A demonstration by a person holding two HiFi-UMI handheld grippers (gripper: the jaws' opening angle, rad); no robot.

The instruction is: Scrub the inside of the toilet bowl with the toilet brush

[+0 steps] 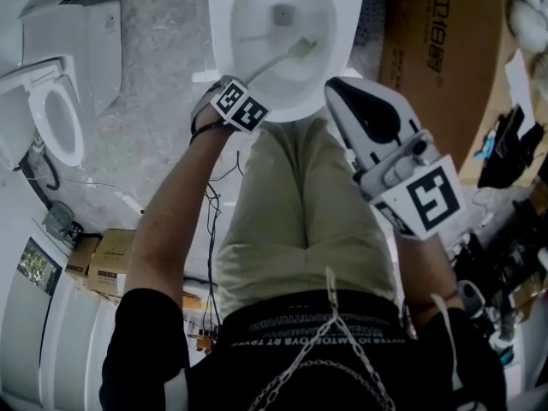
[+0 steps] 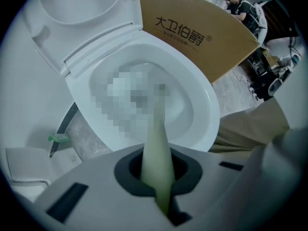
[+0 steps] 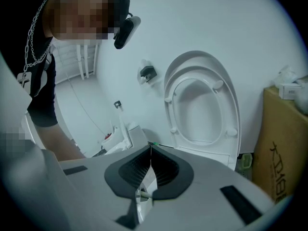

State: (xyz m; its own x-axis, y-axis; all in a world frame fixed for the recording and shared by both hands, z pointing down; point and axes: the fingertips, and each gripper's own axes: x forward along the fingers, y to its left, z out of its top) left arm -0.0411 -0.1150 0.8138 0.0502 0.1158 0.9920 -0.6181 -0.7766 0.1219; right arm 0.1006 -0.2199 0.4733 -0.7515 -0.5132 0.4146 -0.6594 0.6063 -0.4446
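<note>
The toilet brush (image 1: 276,60) is in the left gripper (image 1: 244,88). In the left gripper view the jaws are clamped on the pale green handle (image 2: 157,150), which runs forward between them and into the toilet bowl (image 2: 204,112). In the head view the brush head (image 1: 302,47) lies inside the bowl, against the near right wall and short of the drain opening (image 1: 281,11). Scrubbing appears to be under way.

The right gripper (image 1: 336,88) hangs above the person's right thigh (image 1: 342,221), just outside the bowl rim. Its jaws meet at the tips and hold nothing. In its own view it faces the raised seat and lid (image 3: 202,100).

Handling notes, as judgement:
- The brush is probably light plastic. The handle looks slim and tapered, so it may flex under side load and slide through the pads.
- Grip well back on the thicker part of the handle, as here, and keep the clamp firm.
- The glazed bowl is hard and slick. Expect the bristles to skate, so apply pressure along the handle axis, not across it.

A cardboard box (image 1: 437,67) stands right of the toilet.
</note>
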